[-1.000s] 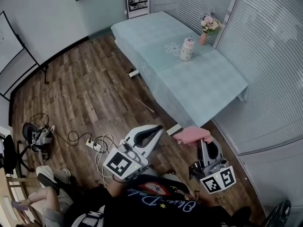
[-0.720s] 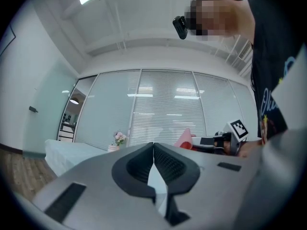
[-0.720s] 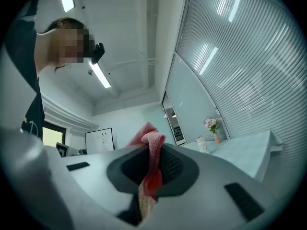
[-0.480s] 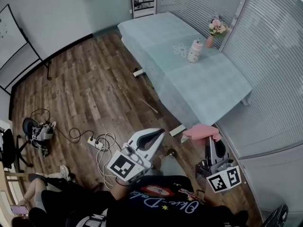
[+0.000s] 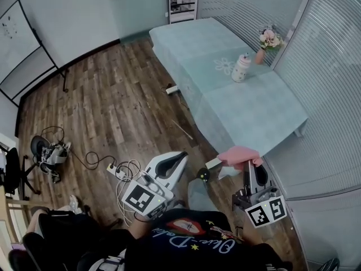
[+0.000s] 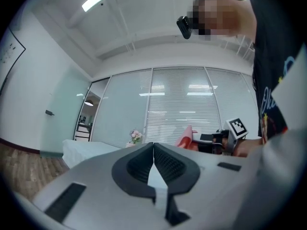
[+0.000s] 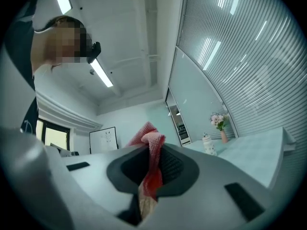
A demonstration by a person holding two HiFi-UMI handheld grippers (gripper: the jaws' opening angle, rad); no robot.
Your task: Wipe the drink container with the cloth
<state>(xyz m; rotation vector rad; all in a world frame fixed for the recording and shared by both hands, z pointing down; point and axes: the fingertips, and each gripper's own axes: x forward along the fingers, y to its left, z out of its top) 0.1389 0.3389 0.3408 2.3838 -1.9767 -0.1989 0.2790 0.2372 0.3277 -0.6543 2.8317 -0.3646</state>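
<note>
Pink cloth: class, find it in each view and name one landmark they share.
Head view: cloth at lower right, in the right gripper.
Left gripper view: cloth just right of centre.
Right gripper view: cloth at centre, between the jaws.
Shared landmark: the flower vase.

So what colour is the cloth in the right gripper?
The cloth is pink, a knitted texture; it shows best in the right gripper view.

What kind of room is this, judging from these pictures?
Probably an office or meeting room: blinds cover the glass walls, a whiteboard stands in one corner, and there is a long covered table.
</note>
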